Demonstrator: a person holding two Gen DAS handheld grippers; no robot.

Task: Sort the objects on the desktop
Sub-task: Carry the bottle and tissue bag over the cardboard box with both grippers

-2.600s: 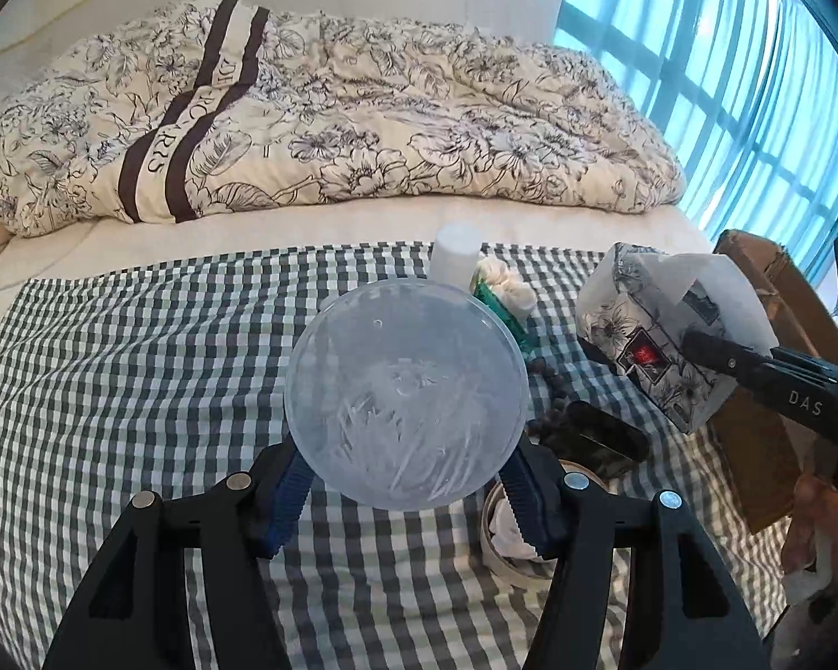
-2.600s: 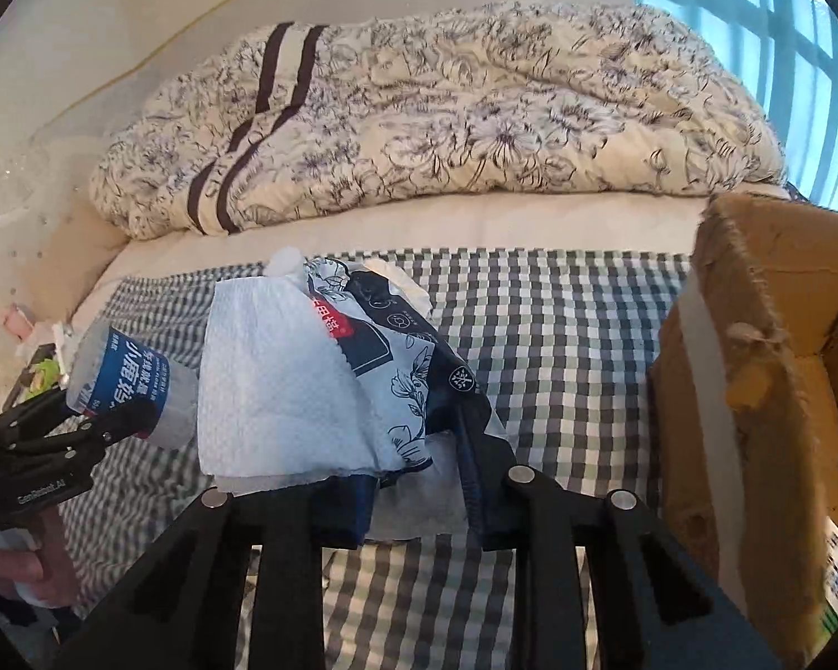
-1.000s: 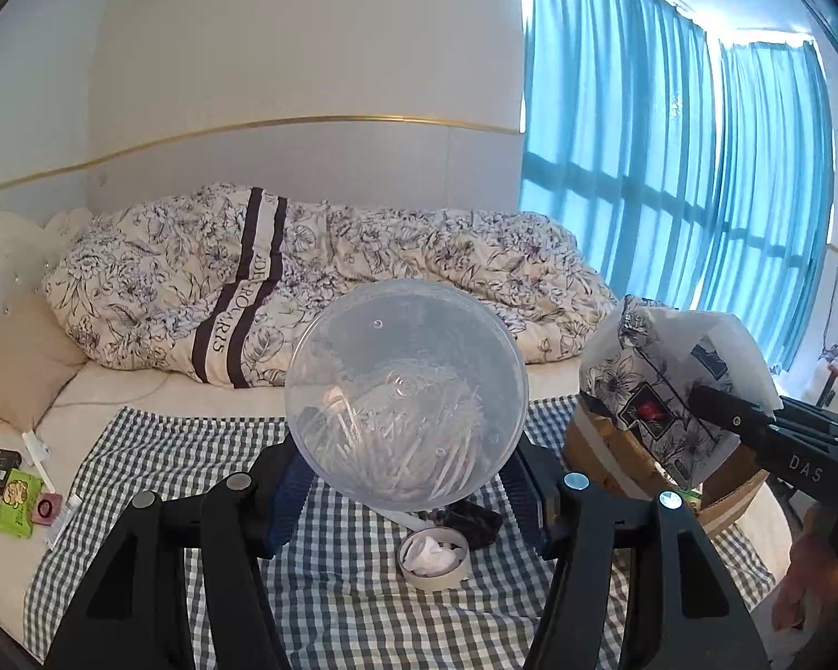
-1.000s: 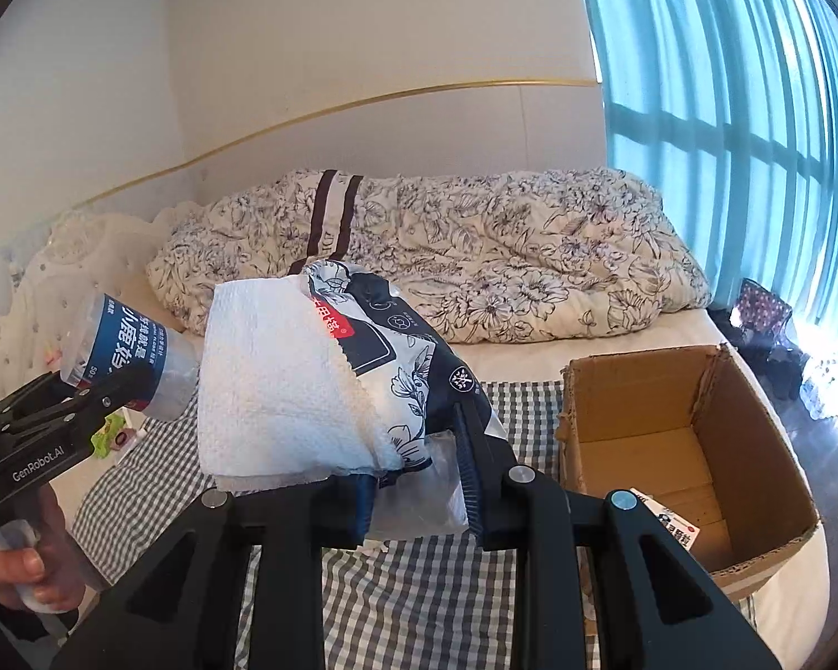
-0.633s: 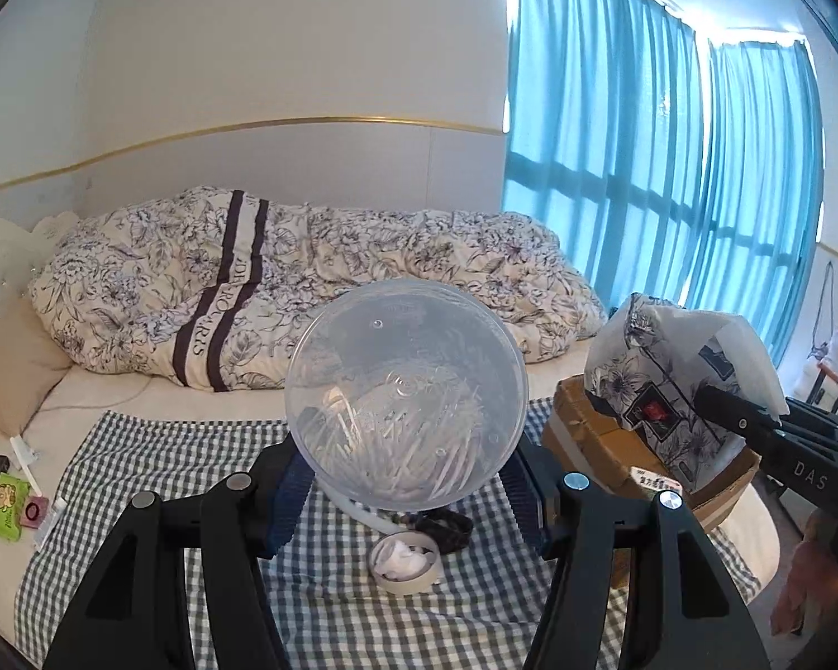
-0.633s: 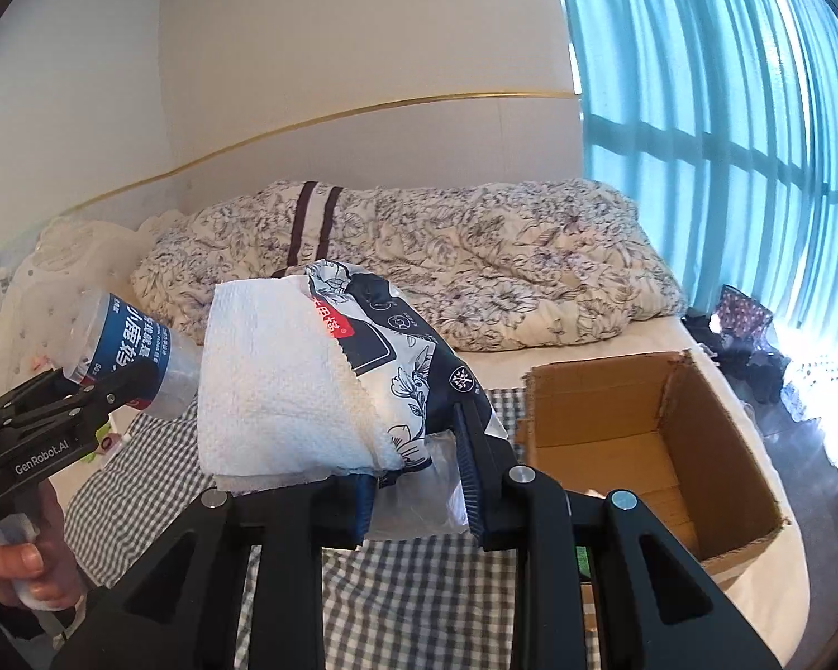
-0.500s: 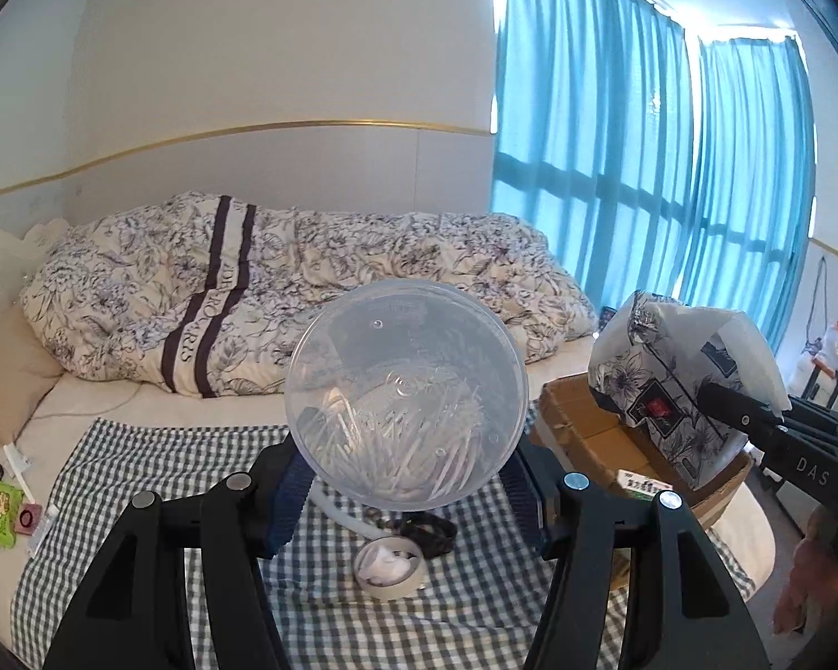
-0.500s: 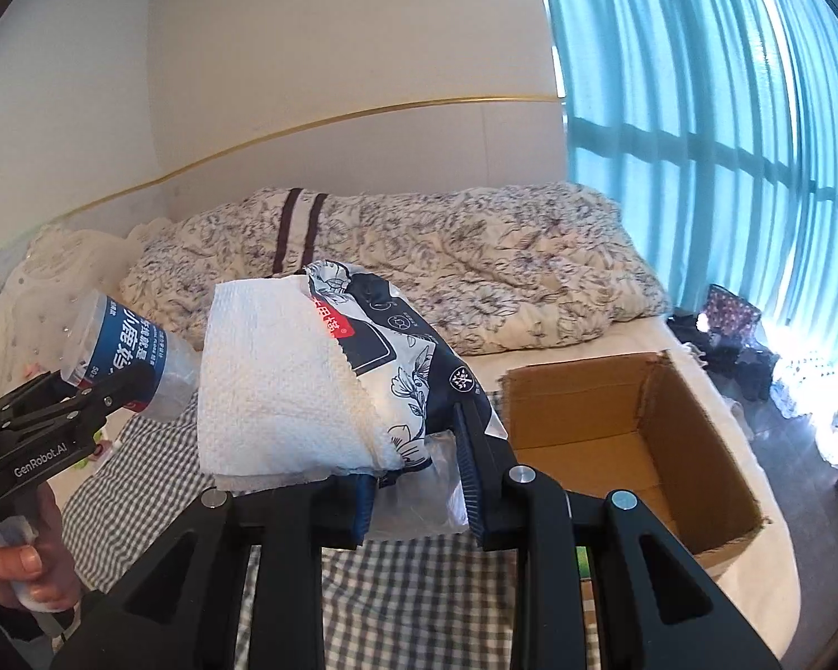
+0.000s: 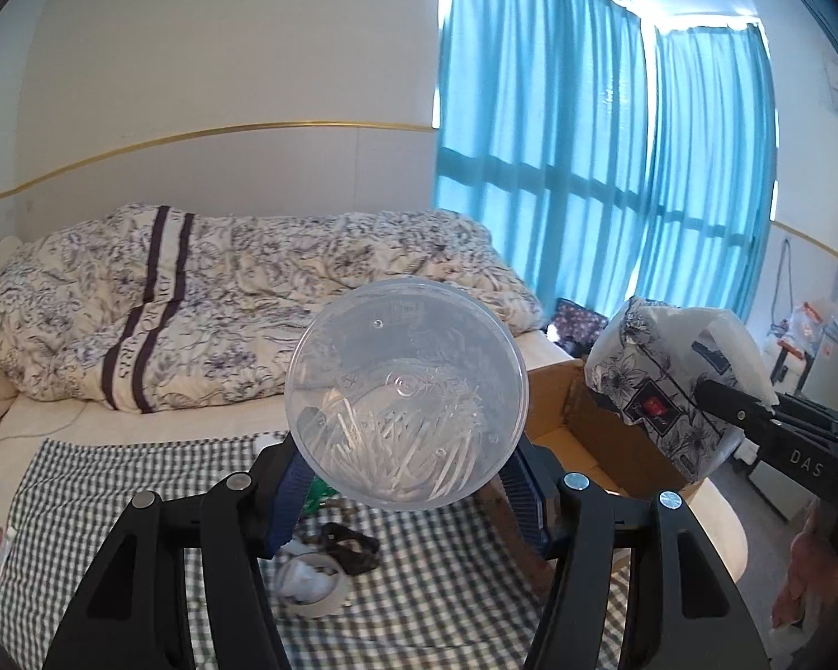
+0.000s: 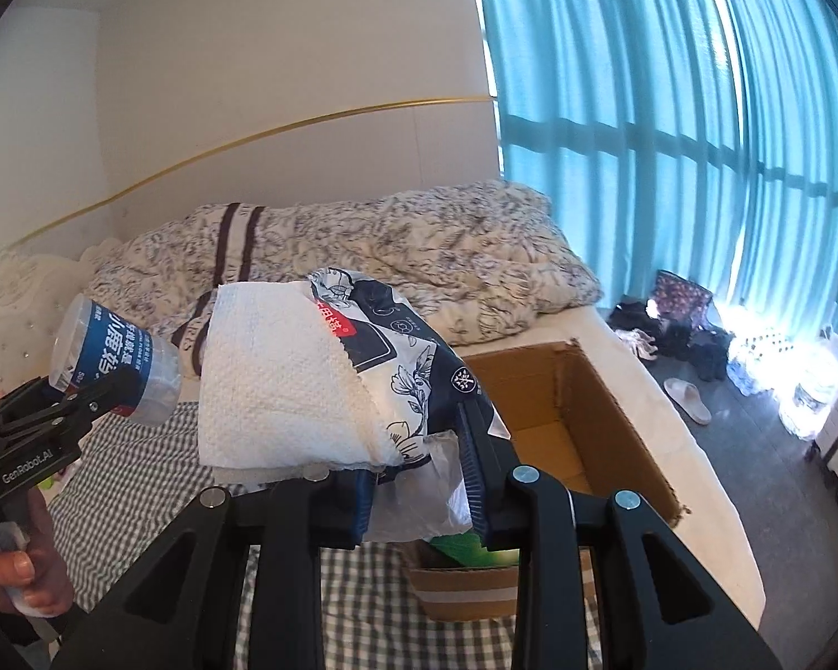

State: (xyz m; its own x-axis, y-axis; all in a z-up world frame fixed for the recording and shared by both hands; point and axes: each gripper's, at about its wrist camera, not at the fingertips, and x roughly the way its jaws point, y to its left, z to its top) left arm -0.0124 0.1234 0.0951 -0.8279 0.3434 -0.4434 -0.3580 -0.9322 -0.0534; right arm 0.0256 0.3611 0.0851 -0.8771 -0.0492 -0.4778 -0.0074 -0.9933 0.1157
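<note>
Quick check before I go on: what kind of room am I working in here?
Most likely a bedroom. There is a bed with a rumpled floral duvet, blue curtains over a large window, and a slipper on the floor. The sorting surface is a checked cloth spread on the bed.

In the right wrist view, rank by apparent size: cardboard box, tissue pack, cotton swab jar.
1. Tissue pack and cardboard box look about alike; the pack sits right at the camera, so I won't rank them.
2. Cotton swab jar, clearly the smallest as it looks here.
</note>
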